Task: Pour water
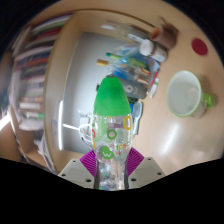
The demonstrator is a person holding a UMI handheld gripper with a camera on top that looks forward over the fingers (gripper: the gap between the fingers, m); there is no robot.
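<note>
Gripper view. Gripper (112, 160): both fingers pinch a clear bottle (112, 135) with a green cap (110, 100); purple pads (92, 160) press its sides. The bottle lies along the fingers, cap pointing far, apparently lifted off the table (185, 140).

Cup (186, 95): pale green, white inside, open mouth showing, on the table to the right of the bottle and farther off.

Red disc (199, 47): far right, beyond the cup.

Clutter of small items (135, 65): far, behind the cap; kinds unclear.

Shelf of books (35, 70): left side.
</note>
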